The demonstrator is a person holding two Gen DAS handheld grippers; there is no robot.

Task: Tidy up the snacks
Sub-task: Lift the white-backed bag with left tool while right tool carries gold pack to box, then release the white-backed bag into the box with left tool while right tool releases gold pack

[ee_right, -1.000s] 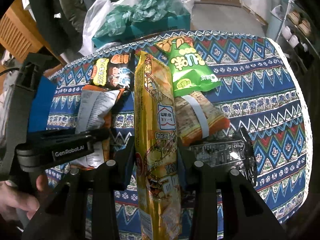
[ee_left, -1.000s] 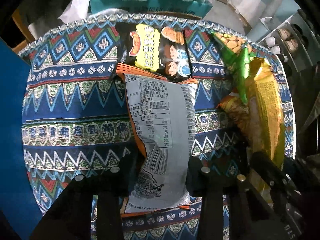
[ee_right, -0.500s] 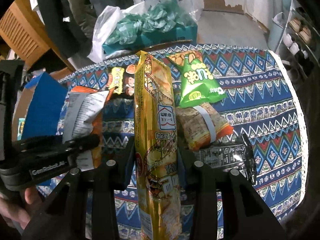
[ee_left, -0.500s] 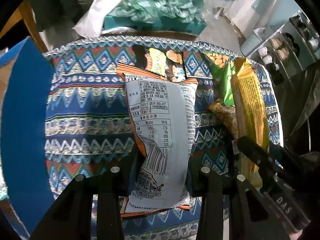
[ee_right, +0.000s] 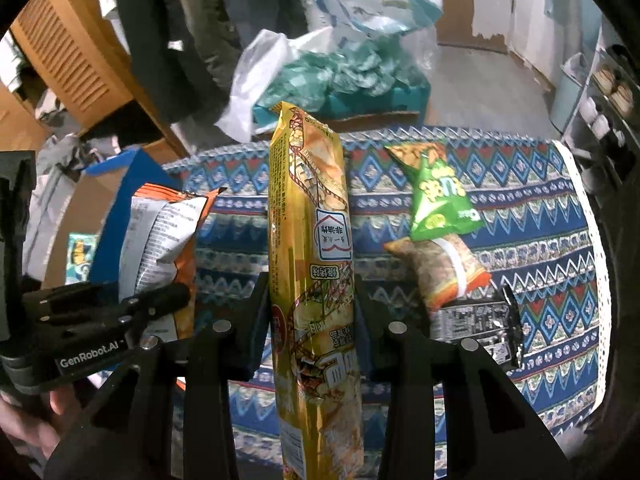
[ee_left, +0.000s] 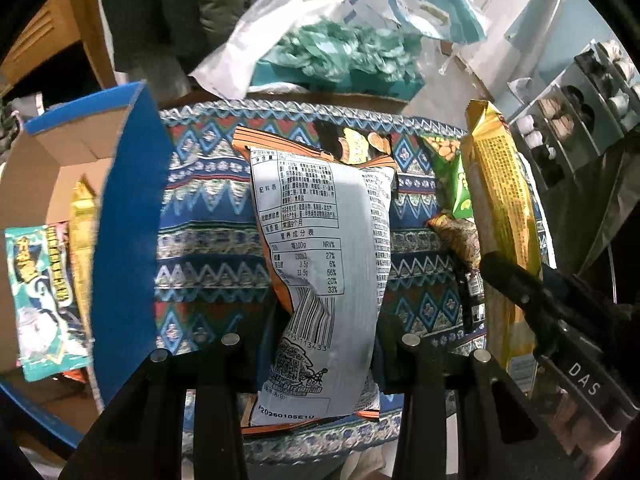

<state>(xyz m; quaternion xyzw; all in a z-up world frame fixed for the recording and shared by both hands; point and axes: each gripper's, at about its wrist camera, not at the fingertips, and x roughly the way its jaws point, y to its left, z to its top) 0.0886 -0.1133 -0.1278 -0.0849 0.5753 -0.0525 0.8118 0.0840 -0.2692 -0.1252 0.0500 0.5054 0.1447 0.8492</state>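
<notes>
My left tool (ee_left: 320, 344) grips one orange chip bag (ee_left: 320, 264) (code P20260105E1U); my right tool (ee_right: 310, 320) grips one yellow cracker pack (ee_right: 312, 256). Tool casings read "GenRobot.AI", "DAS".

A grey-backed chip bag (ee_left: 320, 280) with orange edges hangs lifted above the patterned cloth, its printed nutrition table and barcode facing out, pinched low down on both sides. Beside it to the right, a long golden snack pack (ee_right: 312, 264) stands nearly upright, also gripped near its lower part, with a small white and red label on its front. On the cloth behind lie a green bag (ee_right: 438, 204), an orange and brown packet with a white band (ee_right: 440, 272) touching its lower end, a dark bag with yellow print (ee_left: 356, 146) and a clear black-edged pack (ee_right: 476, 326). A blue cardboard box (ee_left: 128, 200) at the left already holds a teal packet (ee_left: 38, 300).
</notes>
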